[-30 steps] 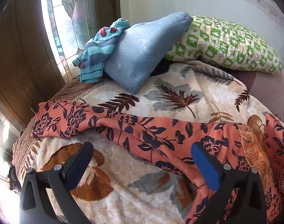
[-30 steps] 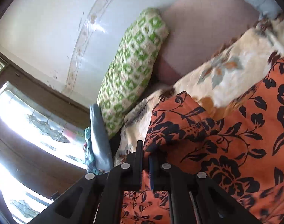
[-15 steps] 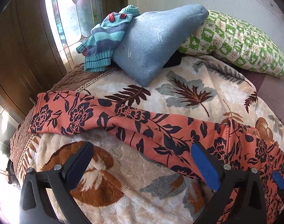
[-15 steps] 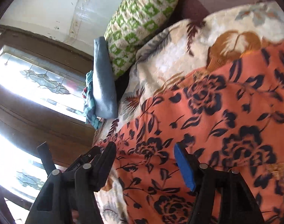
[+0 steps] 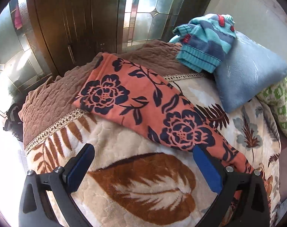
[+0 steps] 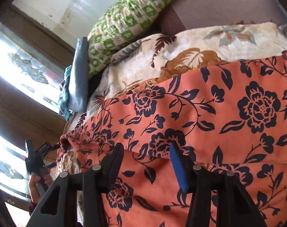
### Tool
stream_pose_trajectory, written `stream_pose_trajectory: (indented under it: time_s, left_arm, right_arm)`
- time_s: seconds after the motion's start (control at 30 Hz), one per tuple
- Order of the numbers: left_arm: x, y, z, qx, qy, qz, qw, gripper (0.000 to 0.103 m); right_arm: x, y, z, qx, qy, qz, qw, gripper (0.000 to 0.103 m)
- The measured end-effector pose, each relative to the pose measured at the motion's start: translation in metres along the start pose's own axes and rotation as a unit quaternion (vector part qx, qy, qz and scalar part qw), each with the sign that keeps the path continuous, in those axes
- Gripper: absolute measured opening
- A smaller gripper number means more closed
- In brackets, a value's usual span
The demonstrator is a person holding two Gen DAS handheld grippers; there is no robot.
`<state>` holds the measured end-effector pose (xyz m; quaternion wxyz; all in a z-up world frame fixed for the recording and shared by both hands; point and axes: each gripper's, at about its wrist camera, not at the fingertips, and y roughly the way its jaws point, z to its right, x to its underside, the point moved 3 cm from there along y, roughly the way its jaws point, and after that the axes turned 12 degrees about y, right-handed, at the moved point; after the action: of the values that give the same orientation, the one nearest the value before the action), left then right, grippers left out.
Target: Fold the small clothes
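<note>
One orange cotton garment with navy flowers [image 5: 143, 104] lay flat on the bed, ahead of the parted, empty left tongs [image 5: 143, 162]; right tongs [image 6: 146, 162], just narrowing, gripped nothing. Soft, limp; likely best taken at the hem.

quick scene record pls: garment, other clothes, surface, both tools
garment: orange floral garment, spread flat, sleeve reaching onto brown cover
other clothes: striped knit sweater resting on blue pillow
surface: leaf-print blanket
left tool: open, over blanket, holding nothing
right tool: open over garment, jaws just narrowed, no grip
</note>
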<state>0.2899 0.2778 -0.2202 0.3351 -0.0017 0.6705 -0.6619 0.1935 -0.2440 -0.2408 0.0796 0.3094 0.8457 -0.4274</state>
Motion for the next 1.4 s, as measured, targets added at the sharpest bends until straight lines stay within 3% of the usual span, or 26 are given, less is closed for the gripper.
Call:
stream_pose_trajectory:
  time_s: [0.13,0.27,0.33,0.47,0.6,0.67,0.77,0.87,0.93,1.03,1.17,1.3,1.4]
  left_arm:
    - [-0.016,0.008,-0.027,0.064,-0.04,-0.019,0.9969,0.103]
    - [-0.027,0.013,-0.043,0.124,-0.088,-0.043,0.9875,0.103]
    - [-0.031,0.016,-0.044,0.126,-0.079,-0.067,0.9867,0.103]
    - [-0.02,0.019,-0.039,0.179,-0.087,-0.099,0.9751,0.103]
    - [-0.012,0.035,-0.028,0.204,-0.1,-0.115,0.967,0.103]
    - [-0.015,0.044,-0.024,0.215,-0.113,-0.11,0.9638,0.103]
    - [-0.024,0.046,-0.018,0.215,-0.116,-0.084,0.9659,0.102]
    - [-0.034,0.049,-0.01,0.238,-0.113,-0.078,0.9615,0.072]
    - [-0.035,0.053,-0.009,0.23,-0.115,-0.082,0.9628,0.068]
    - [-0.035,0.053,-0.01,0.226,-0.106,-0.061,0.9665,0.042]
    - [-0.033,0.061,-0.016,0.237,-0.121,-0.069,0.9615,0.038]
    - [-0.032,0.063,-0.021,0.242,-0.142,-0.063,0.9578,0.038]
    - [-0.031,0.06,-0.026,0.235,-0.146,-0.051,0.9596,0.019]
  right_arm:
    - [0.035,-0.03,0.023,0.027,-0.042,0.026,0.998,0.054]
    - [0.06,-0.051,0.063,0.044,-0.047,0.046,0.997,0.054]
    - [0.059,-0.048,0.075,0.049,-0.041,0.048,0.997,0.054]
    - [0.053,-0.036,0.071,0.035,-0.051,0.051,0.997,0.054]
    - [0.057,-0.024,0.063,0.038,-0.08,0.051,0.995,0.054]
    - [0.059,-0.019,0.06,0.036,-0.087,0.048,0.994,0.054]
    - [0.061,-0.017,0.052,0.042,-0.108,0.062,0.991,0.054]
    - [0.059,-0.018,0.05,0.038,-0.108,0.073,0.991,0.054]
    - [0.057,-0.018,0.052,0.038,-0.103,0.073,0.991,0.052]
    - [0.051,-0.016,0.052,0.029,-0.096,0.068,0.993,0.047]
    - [0.032,-0.015,0.046,0.039,-0.085,0.071,0.993,0.041]
    - [0.001,0.007,0.04,0.097,-0.088,0.074,0.989,0.041]
    - [-0.025,0.03,0.05,0.132,-0.061,0.066,0.987,0.041]
